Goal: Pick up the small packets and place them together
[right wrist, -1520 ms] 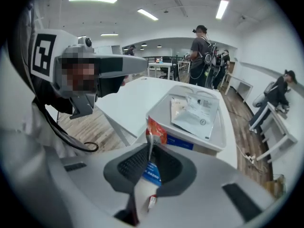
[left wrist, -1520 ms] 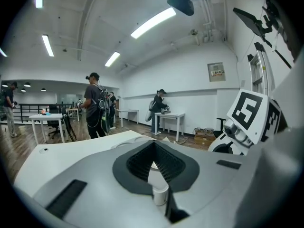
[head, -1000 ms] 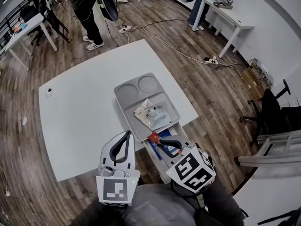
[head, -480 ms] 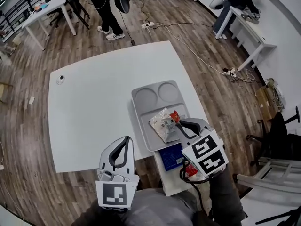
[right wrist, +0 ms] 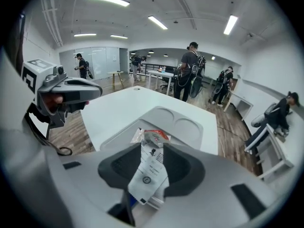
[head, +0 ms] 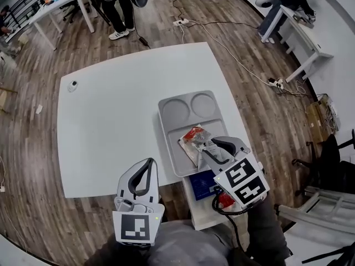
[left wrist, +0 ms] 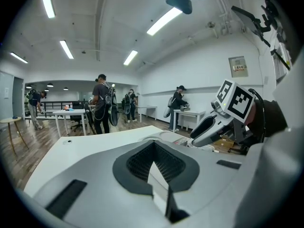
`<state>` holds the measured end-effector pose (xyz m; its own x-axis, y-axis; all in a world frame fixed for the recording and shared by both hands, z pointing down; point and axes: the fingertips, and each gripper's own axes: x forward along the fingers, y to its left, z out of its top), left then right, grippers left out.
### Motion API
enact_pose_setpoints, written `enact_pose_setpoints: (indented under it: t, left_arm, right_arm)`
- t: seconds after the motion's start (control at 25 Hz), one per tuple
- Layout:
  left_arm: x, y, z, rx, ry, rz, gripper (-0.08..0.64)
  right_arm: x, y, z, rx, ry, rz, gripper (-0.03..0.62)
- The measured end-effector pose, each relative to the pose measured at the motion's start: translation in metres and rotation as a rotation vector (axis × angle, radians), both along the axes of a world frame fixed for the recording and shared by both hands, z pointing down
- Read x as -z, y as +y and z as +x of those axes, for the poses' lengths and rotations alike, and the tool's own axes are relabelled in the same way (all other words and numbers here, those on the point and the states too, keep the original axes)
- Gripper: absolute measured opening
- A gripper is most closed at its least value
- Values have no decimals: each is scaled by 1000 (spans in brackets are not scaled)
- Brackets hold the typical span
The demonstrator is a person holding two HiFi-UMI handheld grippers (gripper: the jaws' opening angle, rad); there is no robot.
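Observation:
A grey tray lies on the white table, with a pile of small white packets in its large compartment. My right gripper reaches over the tray's near right corner. Its jaws have just been opening. A white packet with a red top lies loosely between them, wide gaps on both sides. The red end rests on the pile. The tray shows beyond the right gripper. My left gripper hangs at the table's near edge, shut and empty, also seen as the left gripper.
A blue box and a red item sit on a low white stand at the table's near right. A small white object lies at the table's far left corner. People, desks and floor cables stand beyond the table.
My right gripper moved from the low stand up onto the tray, carrying the red-topped packet to the pile, and its jaws have spread. The left gripper has barely shifted.

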<state>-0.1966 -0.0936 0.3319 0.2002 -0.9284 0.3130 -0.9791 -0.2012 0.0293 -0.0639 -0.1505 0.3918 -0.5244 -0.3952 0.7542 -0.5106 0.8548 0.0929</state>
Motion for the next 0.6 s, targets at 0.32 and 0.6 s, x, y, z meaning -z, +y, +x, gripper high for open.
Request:
enact_pose_setpoints:
  t: [0.32,0.6]
  left_arm:
    - [12,6,10,-45,-4,37,-5]
    - [24,16,31,-122,-5,72,-5]
  right_arm:
    - [30,10,11,-50,-33,81,146]
    - [45,31,33,-119,-43,120,146]
